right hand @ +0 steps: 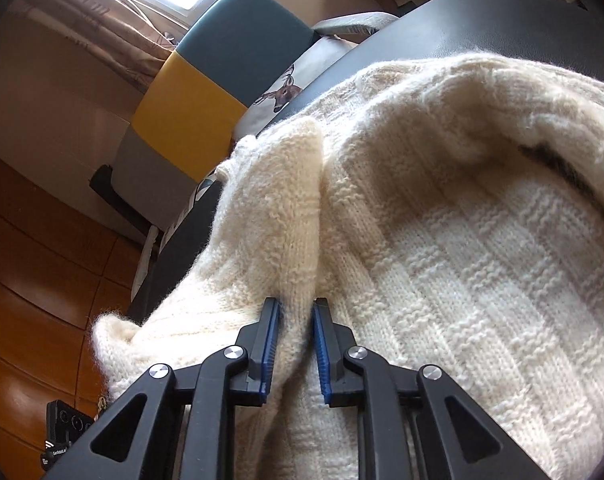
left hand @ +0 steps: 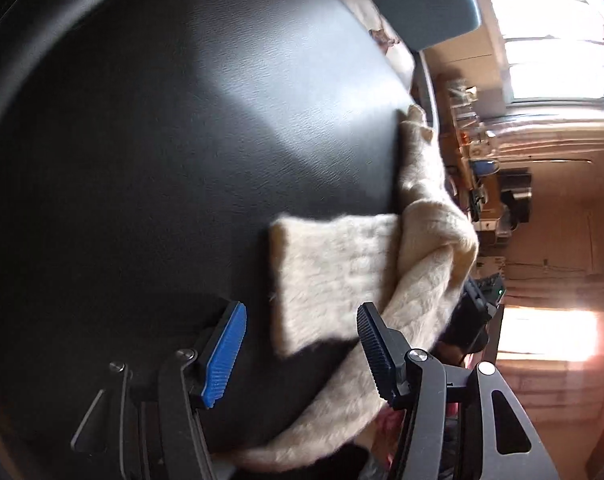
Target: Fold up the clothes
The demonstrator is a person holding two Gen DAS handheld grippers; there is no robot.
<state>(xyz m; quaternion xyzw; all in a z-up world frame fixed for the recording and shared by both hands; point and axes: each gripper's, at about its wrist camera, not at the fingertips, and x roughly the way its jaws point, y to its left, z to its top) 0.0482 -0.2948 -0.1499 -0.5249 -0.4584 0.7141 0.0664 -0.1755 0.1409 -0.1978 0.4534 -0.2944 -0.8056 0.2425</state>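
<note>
Black table [left hand: 162,140] fills the left view; we see it as the folding surface, mostly bare. Cream knit sweater [right hand: 441,240] sits at the table's edge, part on top, part draped off the side toward the wood floor [right hand: 42,260]. We judge the fold is barely begun: the bulk is bunched, not flat.

Patchwork chair [right hand: 206,80] stands behind the table, a deer-print cushion [right hand: 282,92] on it.

In the left view a flat flap of sweater [left hand: 333,280] lies on the table, looks like a sleeve or hem end spread out, the rest twisting away over the rim. Left claw [left hand: 302,356] hovers just short of that flap, jaws standing wide, nothing between them. Probably lining up to pinch the flap's near edge.

Right claw [right hand: 296,344] has jaws narrow, a ridge of knit running up between them. Pads look just beside the fold on each side; we can't see them pressing, so we read it as a loose or let-go pinch, not a firm grip.

Right view only: knit pattern, sweater hanging off the edge, chair colours, a small black device [right hand: 64,432] on the floor. Left view only: the bare table area, window [left hand: 553,36], cluttered shelves [left hand: 473,152] far off.
</note>
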